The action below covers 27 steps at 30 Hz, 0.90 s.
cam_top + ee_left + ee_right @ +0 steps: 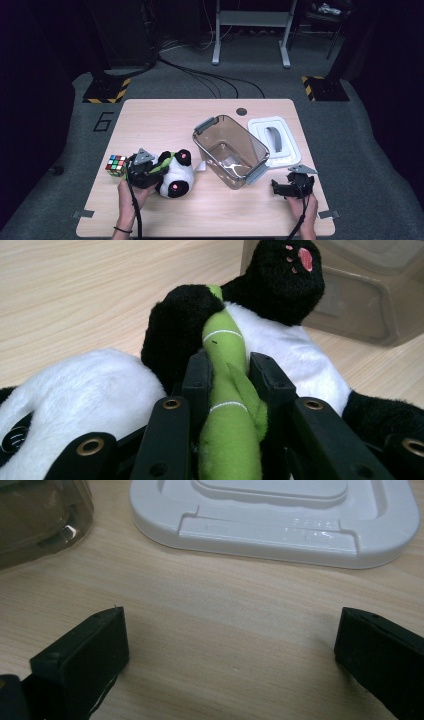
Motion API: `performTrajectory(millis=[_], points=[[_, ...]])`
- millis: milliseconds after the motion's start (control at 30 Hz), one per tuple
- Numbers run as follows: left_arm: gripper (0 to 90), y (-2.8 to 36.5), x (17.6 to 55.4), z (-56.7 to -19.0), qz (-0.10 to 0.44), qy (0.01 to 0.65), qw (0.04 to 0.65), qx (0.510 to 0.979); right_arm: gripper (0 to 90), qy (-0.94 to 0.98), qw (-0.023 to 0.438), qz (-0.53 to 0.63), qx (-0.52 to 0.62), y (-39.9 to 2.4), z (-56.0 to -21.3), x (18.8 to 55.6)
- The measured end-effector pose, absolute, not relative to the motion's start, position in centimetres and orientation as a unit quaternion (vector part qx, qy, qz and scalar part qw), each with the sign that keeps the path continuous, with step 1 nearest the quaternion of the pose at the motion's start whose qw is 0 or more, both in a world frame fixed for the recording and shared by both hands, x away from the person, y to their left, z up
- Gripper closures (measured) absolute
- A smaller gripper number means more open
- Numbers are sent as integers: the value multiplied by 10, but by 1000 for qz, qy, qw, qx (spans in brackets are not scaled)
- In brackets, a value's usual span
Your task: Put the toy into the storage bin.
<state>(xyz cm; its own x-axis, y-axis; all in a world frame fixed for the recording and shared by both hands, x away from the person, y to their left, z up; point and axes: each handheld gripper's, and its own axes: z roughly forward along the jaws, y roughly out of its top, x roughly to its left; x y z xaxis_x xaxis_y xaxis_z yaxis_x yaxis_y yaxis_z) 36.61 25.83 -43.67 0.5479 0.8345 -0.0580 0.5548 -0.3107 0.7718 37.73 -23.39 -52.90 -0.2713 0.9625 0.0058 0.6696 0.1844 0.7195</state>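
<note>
A black-and-white panda plush (pixel 176 175) lies on the wooden table (pixel 165 115) at the front left. It holds a green bamboo stalk (pixel 223 340). My left gripper (pixel 152 170) reaches it from the left, and in the left gripper view its jaws (pixel 230 367) are shut on that green stalk, over the panda's white belly (pixel 300 350). At the front right my right gripper (pixel 293 181) rests low by the table edge. In the right gripper view it (pixel 230 625) stands open, with bare wood between the jaws.
A clear brown tub (pixel 197 137) with grey latches stands open mid-table, empty, just right of the panda. Its white lid (pixel 275 140) lies flat beyond the right gripper. A colour cube (pixel 116 165) sits left of the left gripper. A small white scrap lies by the tub.
</note>
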Motion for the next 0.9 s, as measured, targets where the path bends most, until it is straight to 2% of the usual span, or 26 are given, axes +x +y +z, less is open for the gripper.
performTrajectory(millis=[433, 900], points=[[717, 264, 362, -434, 168, 429, 409, 788, 0, 733, 234, 313, 557, -234, -529, 377], [719, 267, 356, -413, 161, 399, 425, 797, 1, 733, 234, 314, 556, -234, -529, 377]])
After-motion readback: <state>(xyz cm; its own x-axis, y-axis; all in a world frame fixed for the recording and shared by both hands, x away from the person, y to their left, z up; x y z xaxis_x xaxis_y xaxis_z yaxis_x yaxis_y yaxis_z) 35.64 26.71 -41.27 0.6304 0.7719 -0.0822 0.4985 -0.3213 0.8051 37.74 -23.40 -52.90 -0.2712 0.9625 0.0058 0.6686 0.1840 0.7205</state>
